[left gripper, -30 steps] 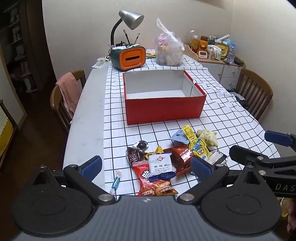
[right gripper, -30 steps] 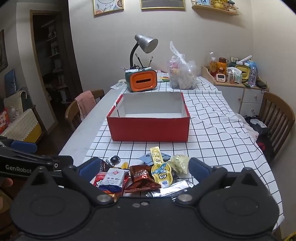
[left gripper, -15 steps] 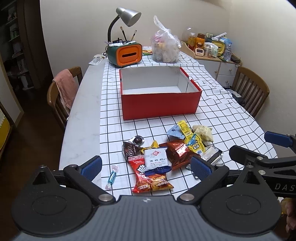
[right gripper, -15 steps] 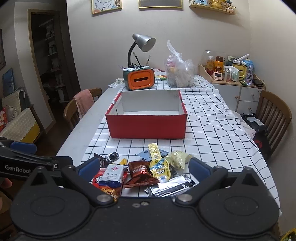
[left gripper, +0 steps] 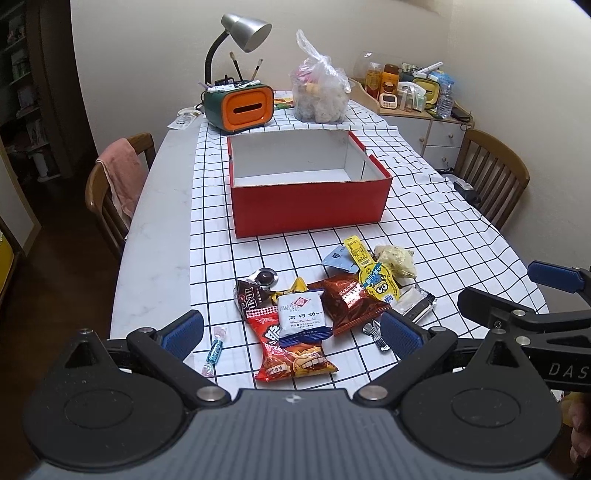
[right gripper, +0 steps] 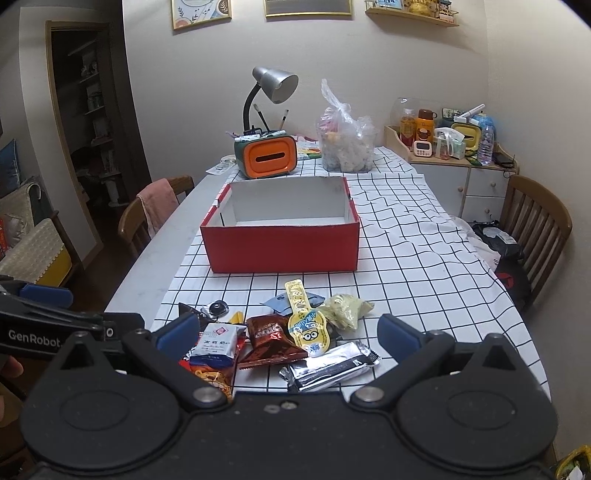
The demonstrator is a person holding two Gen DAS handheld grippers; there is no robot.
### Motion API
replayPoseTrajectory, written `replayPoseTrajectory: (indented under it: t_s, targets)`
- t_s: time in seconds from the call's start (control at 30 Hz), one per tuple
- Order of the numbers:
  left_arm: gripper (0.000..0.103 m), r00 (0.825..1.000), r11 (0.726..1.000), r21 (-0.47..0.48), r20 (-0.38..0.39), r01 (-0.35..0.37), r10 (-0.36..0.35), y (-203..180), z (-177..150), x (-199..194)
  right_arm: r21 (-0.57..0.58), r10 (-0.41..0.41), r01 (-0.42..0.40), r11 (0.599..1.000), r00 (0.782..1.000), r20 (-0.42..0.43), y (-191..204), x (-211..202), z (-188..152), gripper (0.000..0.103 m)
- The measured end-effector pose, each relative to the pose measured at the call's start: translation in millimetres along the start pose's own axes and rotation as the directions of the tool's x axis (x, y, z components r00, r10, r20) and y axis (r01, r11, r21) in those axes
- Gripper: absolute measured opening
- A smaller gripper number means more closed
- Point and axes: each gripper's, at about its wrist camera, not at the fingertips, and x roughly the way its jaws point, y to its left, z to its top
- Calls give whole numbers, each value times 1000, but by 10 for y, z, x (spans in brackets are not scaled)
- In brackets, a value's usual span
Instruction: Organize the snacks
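A: Snacks? 
B: Pile (left gripper: 325, 302) on surface (left gripper: 155, 236), near edge, in front of red box (left gripper: 310, 206). Minion pack (left gripper: 373, 273) long axis runs toward box, slightly left. Silver bar (right gripper: 332, 365) lies crosswise, right end tipped up.
A: Box?
B: Open top, long side facing pile, w/ clear cloth between.
A: Around?
B: Behind box: orange holder (left gripper: 243, 107), lamp (left gripper: 243, 33), plastic bag (left gripper: 321, 96). Small candy (left gripper: 216, 350) left of pile, apart.
A: Tongs?
B: Left tongs (left gripper: 291, 332) spread wide over pile; right tongs (right gripper: 288, 332) spread too. Both holding nothing.
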Motion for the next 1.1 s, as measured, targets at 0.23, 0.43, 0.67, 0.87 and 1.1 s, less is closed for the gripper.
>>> replayPoseTrajectory:
  t_s: [0.23, 0.43, 0.67, 0.87, 1.1]
  targets:
    - [102, 1000, 1000, 2, 4, -1, 1, -8, -4, -12, -3, -4, 4, 1000, 1000, 5, 19, -13, -4, 103]
    - [102, 1000, 1000, 3, 8, 1, -1, 4, -2, -32, -1, -6, 6, 1000, 1000, 10, 31, -23, -8, 103]
    - [102, 1000, 1000, 3, 11, 9, -9, 44, 4, -42, -1, -15, 15, 1000, 1000, 19, 55, -40, -24, 103]
    - [103, 1000, 1000, 3, 11, 14, -14, 59, -14, -43, -2, -20, 20, 1000, 1000, 21, 75, -48, -30, 103]
    - [103, 1000, 1000, 14, 2, 21, -21, 76, -41, -27, -1, -22, 22, 1000, 999, 25, 84, -46, -37, 103]
